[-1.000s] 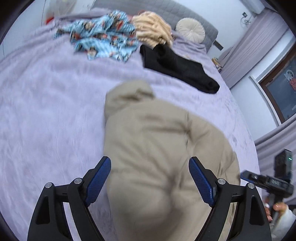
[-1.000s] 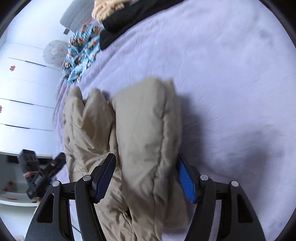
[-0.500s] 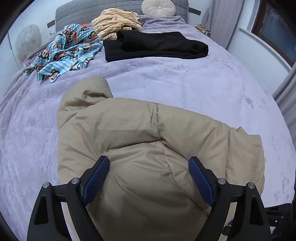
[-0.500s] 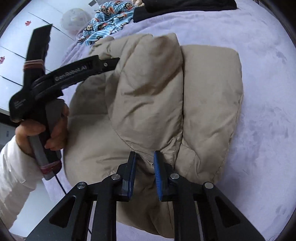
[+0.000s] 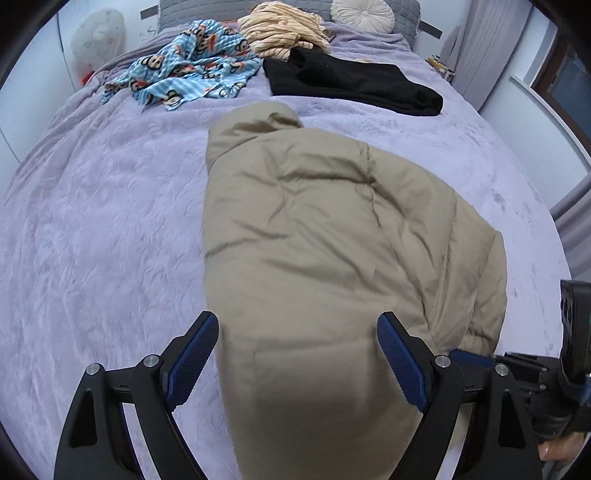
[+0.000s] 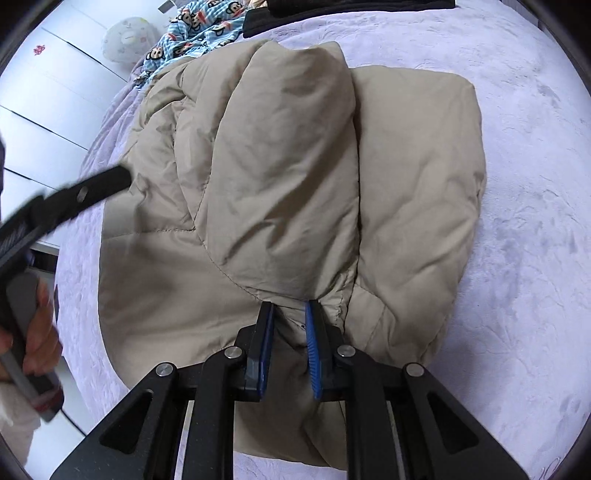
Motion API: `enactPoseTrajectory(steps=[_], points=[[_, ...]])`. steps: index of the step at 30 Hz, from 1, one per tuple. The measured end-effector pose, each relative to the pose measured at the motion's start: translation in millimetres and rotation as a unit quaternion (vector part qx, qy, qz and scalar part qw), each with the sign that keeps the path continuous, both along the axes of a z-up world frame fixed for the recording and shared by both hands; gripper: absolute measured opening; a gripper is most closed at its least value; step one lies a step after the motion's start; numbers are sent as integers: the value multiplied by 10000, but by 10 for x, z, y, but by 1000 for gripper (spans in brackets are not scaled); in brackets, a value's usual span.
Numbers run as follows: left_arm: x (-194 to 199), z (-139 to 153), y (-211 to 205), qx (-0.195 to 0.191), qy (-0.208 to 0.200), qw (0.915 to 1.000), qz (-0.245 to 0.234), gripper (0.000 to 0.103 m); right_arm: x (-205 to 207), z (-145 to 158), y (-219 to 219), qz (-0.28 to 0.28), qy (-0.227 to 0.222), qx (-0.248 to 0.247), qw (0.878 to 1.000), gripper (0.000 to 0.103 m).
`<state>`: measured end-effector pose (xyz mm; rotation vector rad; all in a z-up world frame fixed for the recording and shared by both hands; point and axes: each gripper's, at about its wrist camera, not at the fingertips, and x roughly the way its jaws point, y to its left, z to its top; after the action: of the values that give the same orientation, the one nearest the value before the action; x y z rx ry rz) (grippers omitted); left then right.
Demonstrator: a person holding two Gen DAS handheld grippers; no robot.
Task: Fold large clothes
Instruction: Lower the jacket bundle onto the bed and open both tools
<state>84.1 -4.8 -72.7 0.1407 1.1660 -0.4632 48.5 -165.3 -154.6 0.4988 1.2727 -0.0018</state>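
A tan puffer jacket (image 5: 332, 240) lies bunched on the lilac bed cover (image 5: 92, 240); it also fills the right wrist view (image 6: 280, 177). My left gripper (image 5: 297, 354) is open, its blue pads on either side of the jacket's near end, hovering over it. My right gripper (image 6: 290, 321) is shut on a fold of the jacket at its near edge, where a sleeve lies over the body. The right gripper's body shows at the lower right of the left wrist view (image 5: 546, 373). The left gripper's arm shows at the left of the right wrist view (image 6: 74, 195).
At the head of the bed lie a blue monkey-print garment (image 5: 184, 70), a striped cream garment (image 5: 284, 29), a black garment (image 5: 351, 81) and a round cushion (image 5: 362, 14). White cupboards (image 6: 48, 92) stand beside the bed. A window is at the right.
My right gripper closed on the jacket's fold between one second and half a second ago and still holds it. My left gripper stayed open and shifted left along the jacket.
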Motion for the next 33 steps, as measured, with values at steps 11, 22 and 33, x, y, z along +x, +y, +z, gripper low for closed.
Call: enactPoseTrajectory(steps=[11,22,33], points=[[-420,-184,335,220,492,9985,41,88,-111,318,183,-149,375,-222,9989,22],[-477,-406,453,154,773,9967,-196,90,-335,145,243,-748,693,-110,9947,21],[-626,-108,656,88,821,9966,-22,90,-529,493,306,-847,579,-202,9945,22]])
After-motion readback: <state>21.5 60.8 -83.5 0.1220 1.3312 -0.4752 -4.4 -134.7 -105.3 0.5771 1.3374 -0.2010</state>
